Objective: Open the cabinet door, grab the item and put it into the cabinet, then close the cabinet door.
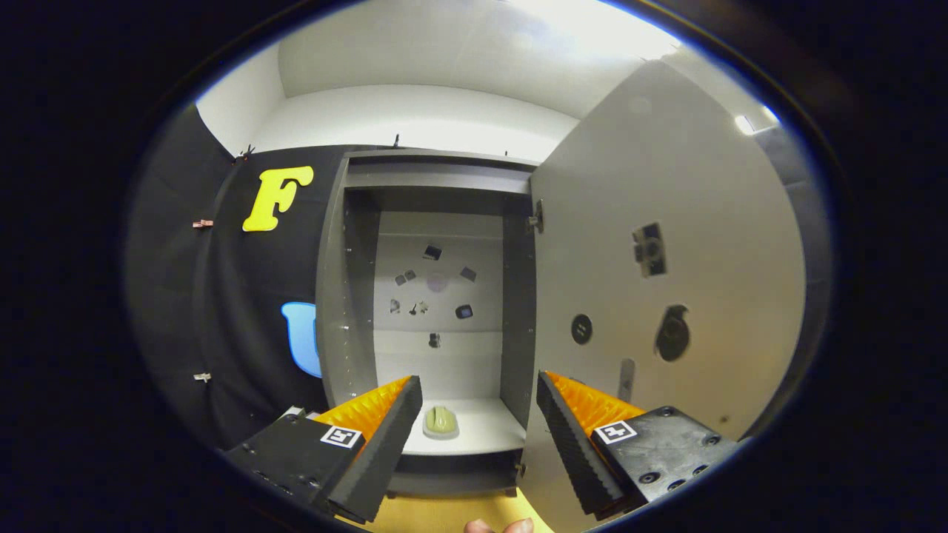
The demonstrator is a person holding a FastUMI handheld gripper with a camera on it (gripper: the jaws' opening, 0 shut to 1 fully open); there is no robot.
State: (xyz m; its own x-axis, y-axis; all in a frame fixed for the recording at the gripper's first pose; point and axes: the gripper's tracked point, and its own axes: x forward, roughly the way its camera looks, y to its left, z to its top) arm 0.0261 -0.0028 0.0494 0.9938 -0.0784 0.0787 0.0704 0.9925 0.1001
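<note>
A tall grey cabinet (437,296) stands ahead of me against the booth's black wall. Its door (659,281) is swung wide open to the right, its inner face turned toward me. A small pale yellow-green item (441,422) lies on the cabinet's white bottom shelf (485,433), just beyond and between my fingers. My gripper (478,392) is open with nothing between its fingers, a little in front of the cabinet's opening.
Small stickers dot the cabinet's white back panel (437,296) and the inside of the door. A hinge (535,217) sits at the door's upper left edge. A tan surface (444,514) lies below the cabinet, with a person's fingertips (500,526) at its near edge.
</note>
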